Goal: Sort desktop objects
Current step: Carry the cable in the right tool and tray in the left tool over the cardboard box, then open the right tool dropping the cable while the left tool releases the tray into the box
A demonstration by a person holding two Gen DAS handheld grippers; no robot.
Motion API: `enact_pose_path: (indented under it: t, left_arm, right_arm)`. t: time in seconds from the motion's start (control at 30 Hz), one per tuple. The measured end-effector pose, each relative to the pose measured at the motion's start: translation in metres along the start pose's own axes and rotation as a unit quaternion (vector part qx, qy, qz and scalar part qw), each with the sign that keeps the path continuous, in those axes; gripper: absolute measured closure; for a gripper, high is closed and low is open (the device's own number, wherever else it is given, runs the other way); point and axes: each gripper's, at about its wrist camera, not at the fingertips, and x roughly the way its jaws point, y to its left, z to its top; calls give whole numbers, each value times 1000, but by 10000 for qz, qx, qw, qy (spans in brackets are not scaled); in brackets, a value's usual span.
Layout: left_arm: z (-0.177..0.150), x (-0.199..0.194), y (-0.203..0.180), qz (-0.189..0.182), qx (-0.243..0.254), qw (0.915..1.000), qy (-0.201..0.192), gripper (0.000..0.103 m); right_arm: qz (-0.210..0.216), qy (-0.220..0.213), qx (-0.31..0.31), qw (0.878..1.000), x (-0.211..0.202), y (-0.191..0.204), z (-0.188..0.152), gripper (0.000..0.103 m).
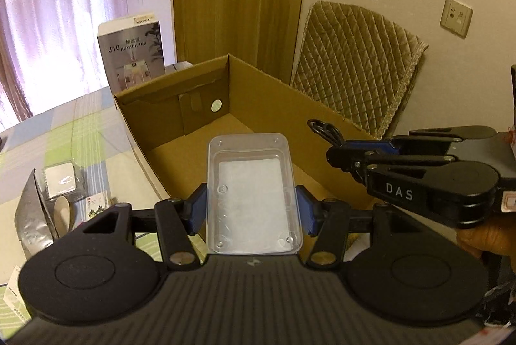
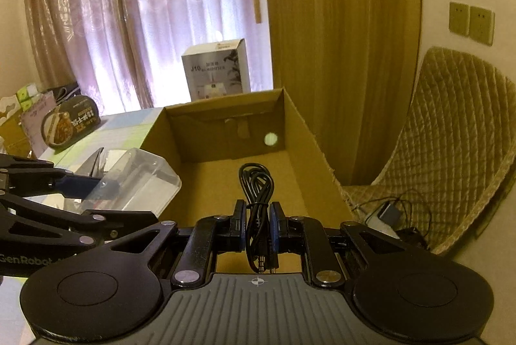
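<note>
My left gripper (image 1: 251, 211) is shut on a clear plastic tray (image 1: 253, 193), held over the near rim of an open cardboard box (image 1: 258, 93). In the right wrist view the same tray (image 2: 138, 180) hangs at the box's left wall. My right gripper (image 2: 258, 227) is shut on a coiled black cable (image 2: 258, 193), its plugs pointing back toward the camera, above the box (image 2: 319, 158). From the left wrist view the right gripper (image 1: 338, 156) reaches in from the right with the cable (image 1: 322, 129) looping beyond its tips.
A humidifier carton (image 1: 132, 51) stands behind the box. Left of the box lie a silver pouch (image 1: 30, 212), a small packet (image 1: 61, 180) and a spoon (image 1: 63, 212) on the checked tablecloth. A quilted chair (image 2: 451, 132) and a charger (image 2: 387, 212) sit to the right.
</note>
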Motion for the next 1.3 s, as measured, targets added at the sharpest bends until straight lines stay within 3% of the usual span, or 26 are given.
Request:
enact_pose_path:
  t: [0.27,0.6,0.93,1.3]
  left_arm:
    - [-3,1,4,-4,-69,10000,-42,50]
    - [-12,-42,25,253,-339,9980,-462,39]
    - [-35,-69,42,554,-468,9961,-500,34]
    - [-81,-97,70,827,-769,9932,-301,27]
  right_arm:
    - [29,22,29,10000,8,0,-1,92]
    - [95,21,5,10000,7,5,2,92]
    - [260,163,-319,9990,17,30,5,91]
    - [136,15,-265,9996,-10,35,-1,62]
